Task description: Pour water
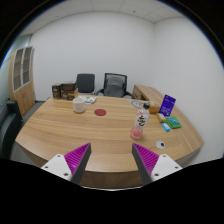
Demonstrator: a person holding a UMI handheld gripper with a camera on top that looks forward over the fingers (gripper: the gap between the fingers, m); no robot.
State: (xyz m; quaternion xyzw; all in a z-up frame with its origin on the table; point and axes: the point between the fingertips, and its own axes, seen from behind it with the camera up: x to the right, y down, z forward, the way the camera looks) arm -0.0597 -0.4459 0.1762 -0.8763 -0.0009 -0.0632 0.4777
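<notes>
The gripper (112,160) is released, its two fingers spread wide with nothing between them; the purple pads (77,157) on their inner faces are bare. It hangs above the near edge of a large wooden worktop (70,125), well back from everything standing on it.

Beyond the right finger stands a small clear bottle (142,121) with a label, upright. Touching or just beside it, on the side nearer the gripper, sits a pinkish cup (137,132). A small white thing (160,144) lies near the worktop's edge just ahead of the right finger; what it is cannot be told.

Farther right lie a greenish packet (174,123) and, behind it, a purple box (167,104) standing tilted.

Near the middle of the worktop lies a flat red disc (100,113). Left of it stands a white cup (79,105), with some pale things (88,99) just behind it, and a dark box (65,91) sits at the far left end.

Two black office chairs (115,85) stand beyond the worktop against a white wall (100,50). A wooden cabinet (21,72) stands at the left side of the room.
</notes>
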